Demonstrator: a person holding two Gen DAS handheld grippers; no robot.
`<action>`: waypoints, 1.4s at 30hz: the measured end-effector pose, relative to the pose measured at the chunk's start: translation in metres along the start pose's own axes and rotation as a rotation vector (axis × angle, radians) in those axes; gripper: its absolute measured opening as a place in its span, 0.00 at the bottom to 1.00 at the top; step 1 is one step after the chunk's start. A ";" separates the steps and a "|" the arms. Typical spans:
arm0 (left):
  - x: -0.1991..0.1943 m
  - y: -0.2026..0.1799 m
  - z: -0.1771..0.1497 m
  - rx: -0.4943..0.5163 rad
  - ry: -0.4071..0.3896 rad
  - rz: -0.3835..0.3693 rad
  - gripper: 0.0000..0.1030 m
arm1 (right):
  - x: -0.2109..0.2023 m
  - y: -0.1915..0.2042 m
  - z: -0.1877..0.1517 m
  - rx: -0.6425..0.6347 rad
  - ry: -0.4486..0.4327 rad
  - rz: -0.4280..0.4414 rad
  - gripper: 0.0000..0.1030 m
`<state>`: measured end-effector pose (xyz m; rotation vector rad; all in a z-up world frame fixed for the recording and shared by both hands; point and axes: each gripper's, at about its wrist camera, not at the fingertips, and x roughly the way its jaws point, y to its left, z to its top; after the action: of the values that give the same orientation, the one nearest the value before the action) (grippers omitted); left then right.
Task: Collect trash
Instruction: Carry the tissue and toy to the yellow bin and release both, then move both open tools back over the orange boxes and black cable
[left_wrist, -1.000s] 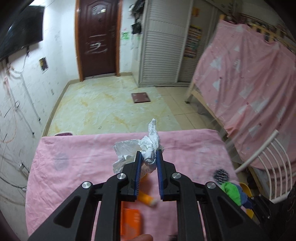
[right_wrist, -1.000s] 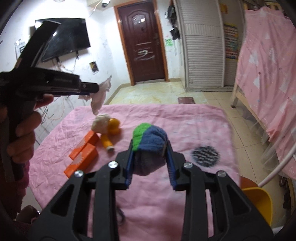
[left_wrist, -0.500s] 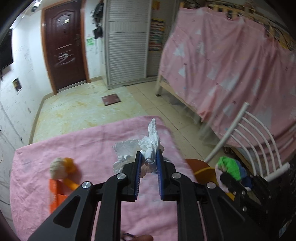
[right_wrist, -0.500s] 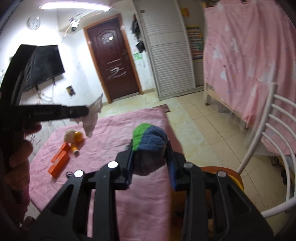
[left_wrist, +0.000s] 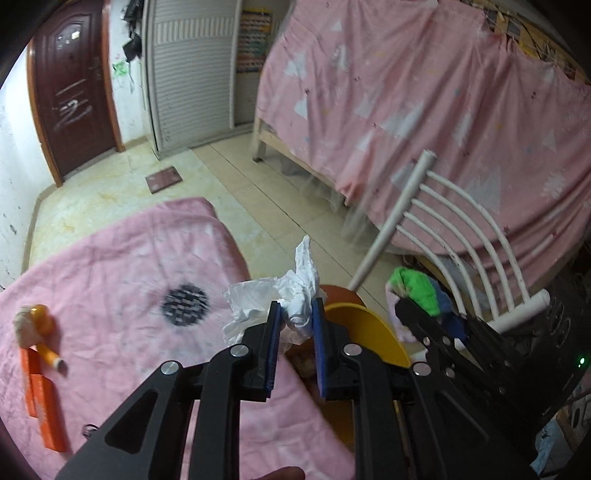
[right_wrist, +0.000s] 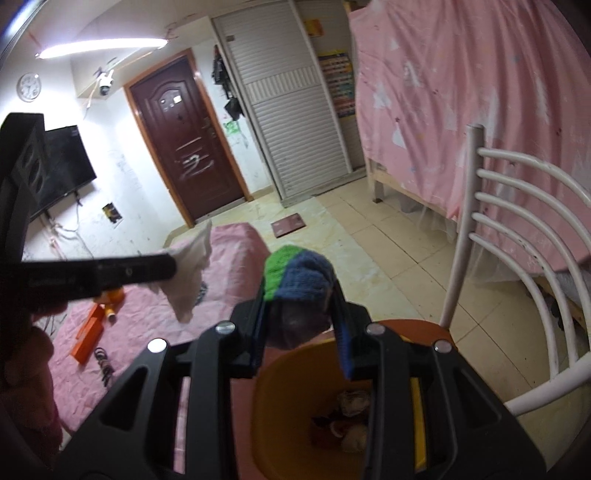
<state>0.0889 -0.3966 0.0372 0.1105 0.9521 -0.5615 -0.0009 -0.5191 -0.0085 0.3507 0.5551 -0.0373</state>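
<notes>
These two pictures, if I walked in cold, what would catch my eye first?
Probably the two black grippers, each clamped on rubbish: the left gripper pinches a crumpled white tissue, and the right gripper squeezes a green and blue cloth ball. Just below them a yellow bin sits on a chair beside the pink-covered table, with some scraps already inside.

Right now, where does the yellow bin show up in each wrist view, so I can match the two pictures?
Left wrist view: the yellow bin sits right of centre, its rim just behind the left gripper and the crumpled tissue it holds.
Right wrist view: the bin fills the bottom centre, directly below the right gripper clamping the green and blue cloth.
Shared landmark: the white chair that the bin stands on.
</notes>
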 end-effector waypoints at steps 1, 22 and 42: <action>0.003 -0.004 -0.001 0.004 0.007 -0.005 0.08 | 0.000 -0.004 -0.001 0.005 -0.001 -0.007 0.29; 0.005 -0.009 -0.004 0.002 0.051 -0.034 0.36 | 0.010 -0.023 -0.006 0.058 0.000 -0.017 0.56; -0.074 0.122 -0.027 -0.157 -0.052 0.038 0.39 | 0.029 0.124 -0.021 -0.188 0.057 0.120 0.74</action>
<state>0.0963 -0.2535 0.0617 -0.0267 0.9378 -0.4513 0.0286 -0.3936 -0.0012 0.2018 0.5876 0.1401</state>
